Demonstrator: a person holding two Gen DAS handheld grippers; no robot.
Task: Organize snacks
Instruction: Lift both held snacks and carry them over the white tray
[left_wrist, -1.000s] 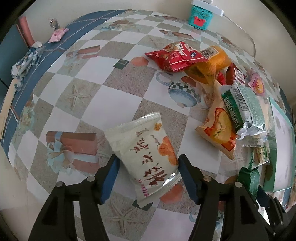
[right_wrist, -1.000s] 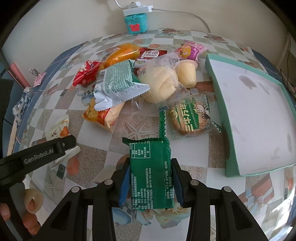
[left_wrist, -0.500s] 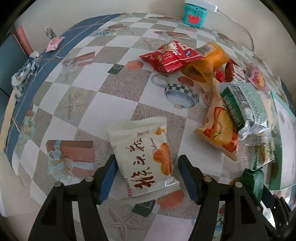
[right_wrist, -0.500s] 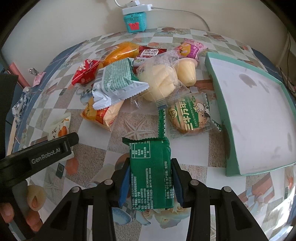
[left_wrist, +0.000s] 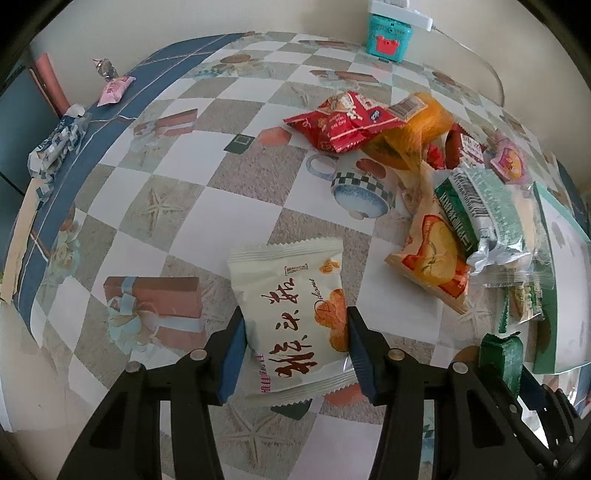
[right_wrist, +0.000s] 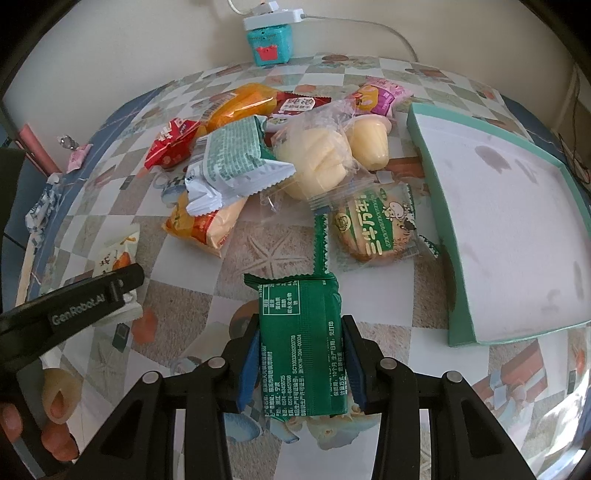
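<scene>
A white snack packet (left_wrist: 288, 288) with orange print lies on the checked tablecloth. My left gripper (left_wrist: 295, 350) straddles its lower half, and its closing jaws have both blue pads against the packet's sides. My right gripper (right_wrist: 301, 354) is shut on a dark green packet (right_wrist: 299, 314), held with its printed back facing up just above the table. That green packet (left_wrist: 504, 354) also shows at the lower right of the left wrist view. A teal-rimmed tray (right_wrist: 436, 177) with a bare white floor sits to the right.
A pile of snacks (right_wrist: 258, 166) lies mid-table: red, orange and green-white bags, yellow buns, a cookie packet (right_wrist: 376, 229). A teal box (right_wrist: 267, 40) with a power strip stands at the back wall. A person's hand (right_wrist: 55, 424) holds the left gripper.
The left jaws have closed inward until the pads meet the white packet, which now sits straighter between them. The right gripper and its green packet have not moved.
</scene>
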